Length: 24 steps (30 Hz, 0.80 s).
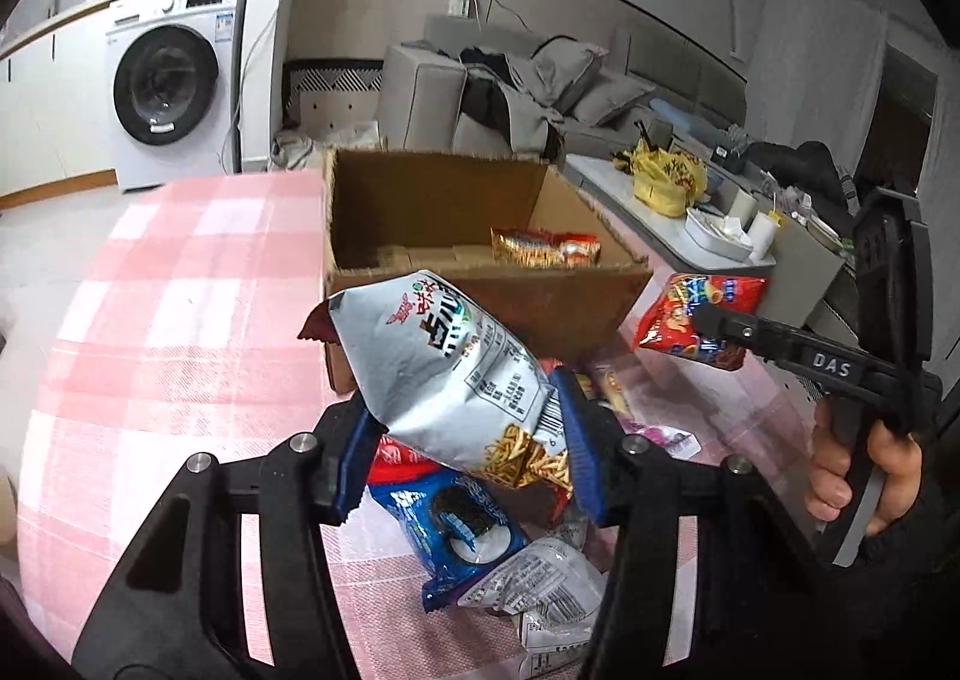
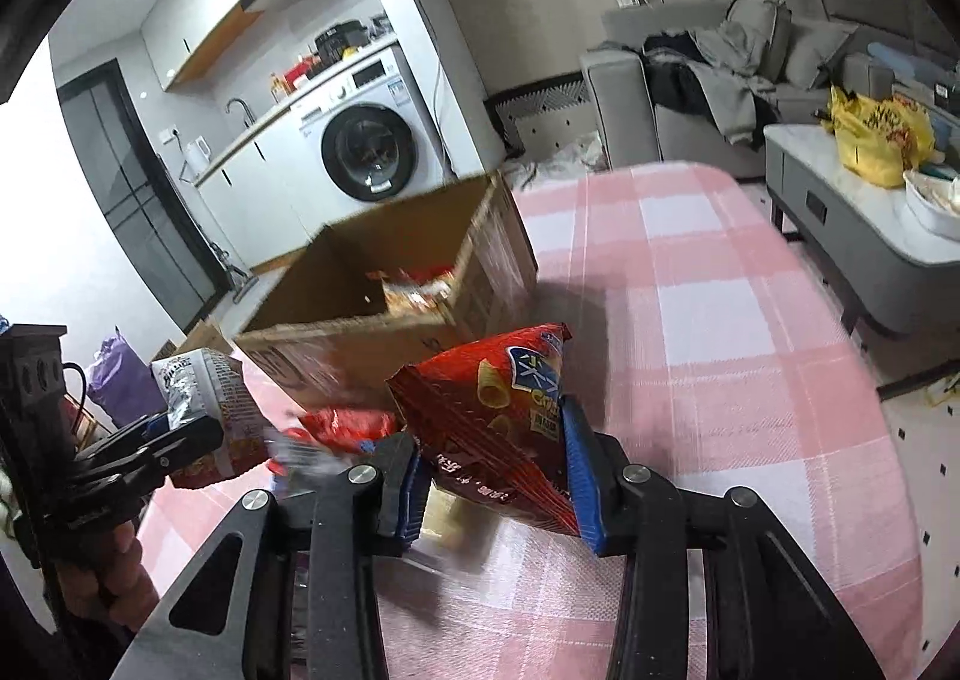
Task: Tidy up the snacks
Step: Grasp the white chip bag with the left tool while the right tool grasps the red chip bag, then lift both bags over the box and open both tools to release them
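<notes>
The left gripper is clamped on the lower end of a silver snack bag, held clear of the worktop just in front of the cardboard box. That bag looks light and puffed with air, its foil skin crinkly and likely slick; the contents seem to be thin crisp sticks, so a hard squeeze on the belly would probably crush them. The flat crimped seam at either end is the safer place to pinch.

Below it a blue biscuit pack and other small packets lie heaped on the worktop, soft wrappers that would slide over one another.

To the right, the right gripper is closed on the lower part of a red chip bag, also lifted, near the box's front corner. It appears equally light and pillowy, with brittle chips inside. One orange packet already rests inside the box.
</notes>
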Available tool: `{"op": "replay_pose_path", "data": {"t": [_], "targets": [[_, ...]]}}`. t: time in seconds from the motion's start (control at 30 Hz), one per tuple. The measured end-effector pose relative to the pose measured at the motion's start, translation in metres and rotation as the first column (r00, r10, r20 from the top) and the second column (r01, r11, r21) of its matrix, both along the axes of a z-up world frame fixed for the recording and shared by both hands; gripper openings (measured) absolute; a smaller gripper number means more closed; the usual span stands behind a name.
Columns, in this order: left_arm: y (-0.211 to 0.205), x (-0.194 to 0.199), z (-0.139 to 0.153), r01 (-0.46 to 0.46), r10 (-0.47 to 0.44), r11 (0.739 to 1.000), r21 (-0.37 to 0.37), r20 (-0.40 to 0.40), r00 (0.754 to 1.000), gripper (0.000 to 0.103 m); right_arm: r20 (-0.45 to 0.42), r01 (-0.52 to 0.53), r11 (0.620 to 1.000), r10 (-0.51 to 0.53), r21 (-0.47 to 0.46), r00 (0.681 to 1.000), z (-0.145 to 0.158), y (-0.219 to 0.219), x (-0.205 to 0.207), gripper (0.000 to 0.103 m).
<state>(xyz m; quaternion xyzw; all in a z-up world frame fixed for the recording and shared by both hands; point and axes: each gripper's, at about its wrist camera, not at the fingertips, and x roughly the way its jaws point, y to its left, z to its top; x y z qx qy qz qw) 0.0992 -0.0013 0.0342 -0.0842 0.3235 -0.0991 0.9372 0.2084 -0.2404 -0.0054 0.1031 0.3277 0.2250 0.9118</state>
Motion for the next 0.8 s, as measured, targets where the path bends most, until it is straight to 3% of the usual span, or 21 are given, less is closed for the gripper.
{"op": "replay_pose_path", "data": {"t": [0.43, 0.8], "targets": [[0.021, -0.013, 0.053, -0.039, 0.037, 0.999, 0.023, 0.083, 0.996, 0.051, 0.124, -0.043, 0.999, 0.039, 0.03, 0.991, 0.052, 0.014, -0.03, 0.04], [0.03, 0.009, 0.077, -0.074, 0.066, 0.996, 0.059, 0.12, 0.991, 0.051, 0.15, -0.097, 0.995, 0.09, 0.04, 0.985, 0.073, 0.042, -0.016, 0.04]]}}
